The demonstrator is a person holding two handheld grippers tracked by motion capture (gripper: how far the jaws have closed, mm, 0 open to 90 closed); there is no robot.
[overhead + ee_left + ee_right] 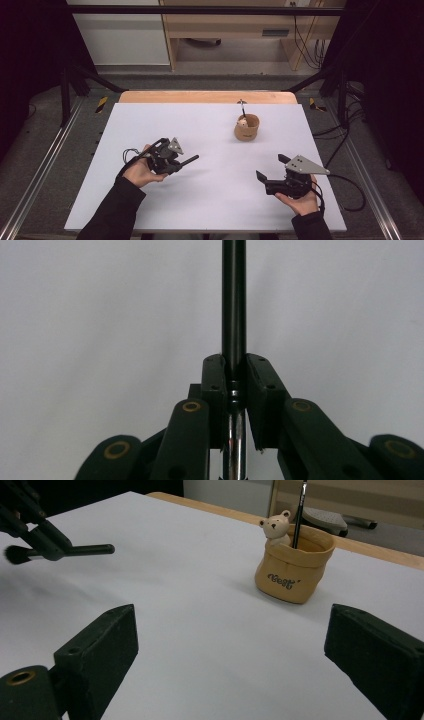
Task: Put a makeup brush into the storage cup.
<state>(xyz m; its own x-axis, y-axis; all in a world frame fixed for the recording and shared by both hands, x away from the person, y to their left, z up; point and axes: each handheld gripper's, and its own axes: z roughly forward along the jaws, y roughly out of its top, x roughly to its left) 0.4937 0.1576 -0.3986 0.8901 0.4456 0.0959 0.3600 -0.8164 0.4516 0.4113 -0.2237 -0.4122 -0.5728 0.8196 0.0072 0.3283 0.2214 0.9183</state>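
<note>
The left gripper [176,161] is closed on a thin black brush [233,300]. In the left gripper view the two jaws press on both sides of its handle, at the place where the black part meets a shiny metal part. In the high view the handle sticks out from the jaws toward the right, above the sheet. In the right gripper view the same brush [75,550] is seen at the far left, with a dark soft tip behind the jaws.

The right gripper [270,168] is wide open and holds nothing; in its own view the two black jaws stand far apart at the bottom corners, with bare white surface between them.

A small tan holder [247,127] shaped like a bag stands on the far right part of the sheet, well apart from both grippers. It has dark letters on the front, a little bear figure [275,527] at its rim and another thin brush [300,511] standing upright inside.

The white sheet [210,200] covers almost all of the wooden table [150,96], whose far edge stays bare. Around the table is a dark metal frame [200,10]. Behind it stand light wooden furniture [225,25] and a white panel, with black cables [312,47] hanging at the right on a grey floor [40,130].
</note>
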